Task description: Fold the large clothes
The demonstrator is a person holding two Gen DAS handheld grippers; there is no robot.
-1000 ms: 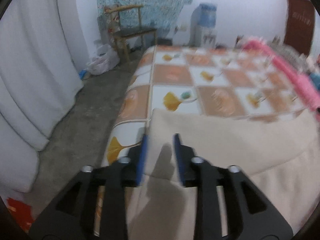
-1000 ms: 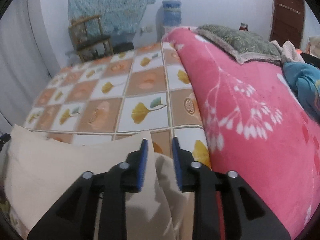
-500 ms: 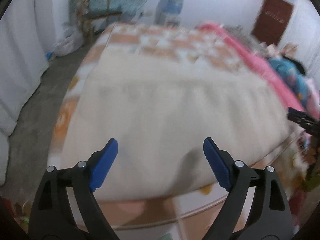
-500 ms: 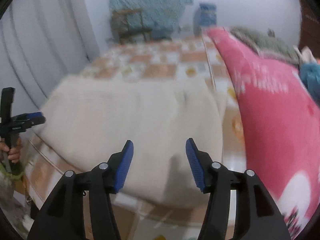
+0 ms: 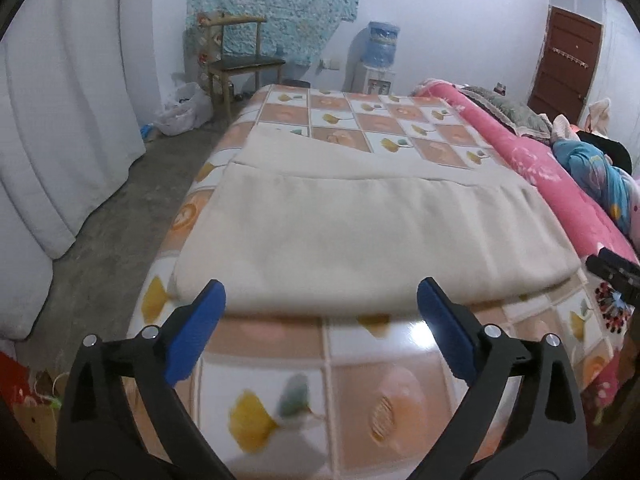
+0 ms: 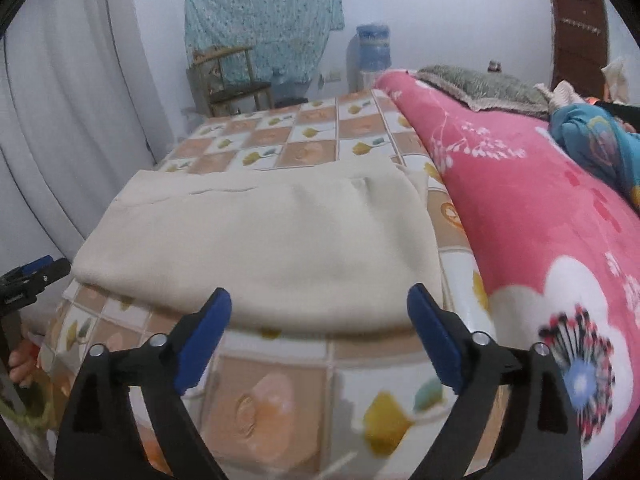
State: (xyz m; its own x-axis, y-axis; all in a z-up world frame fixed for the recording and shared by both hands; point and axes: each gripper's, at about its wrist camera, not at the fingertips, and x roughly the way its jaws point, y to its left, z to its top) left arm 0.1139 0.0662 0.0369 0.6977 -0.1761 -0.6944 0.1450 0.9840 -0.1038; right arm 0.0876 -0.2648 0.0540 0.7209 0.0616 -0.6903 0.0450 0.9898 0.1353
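Note:
A cream cloth (image 5: 352,236) (image 6: 264,248) lies folded flat on the bed's tiled-pattern sheet (image 5: 360,372) (image 6: 304,392), its near fold edge towards me. My left gripper (image 5: 320,320) hovers just short of that edge, jaws opening wide, nothing between the blue pads. My right gripper (image 6: 318,324) stands the same way at the cloth's near edge, jaws opening, nothing held. The right gripper's tip (image 5: 612,270) shows at the right rim of the left wrist view. The left gripper (image 6: 28,278), held by a hand, shows at the left rim of the right wrist view.
A pink flowered blanket (image 6: 540,240) (image 5: 552,172) runs along the bed's right side, with a grey pillow (image 6: 480,86) and blue clothes (image 6: 604,140) beyond. A wooden chair (image 5: 240,68), a water dispenser (image 5: 380,60) and white curtains (image 5: 60,120) stand past the bed.
Both grippers let go of the cream cloth, opened wide and drew back towards the bed's near edge. The cloth now lies folded on the bed.

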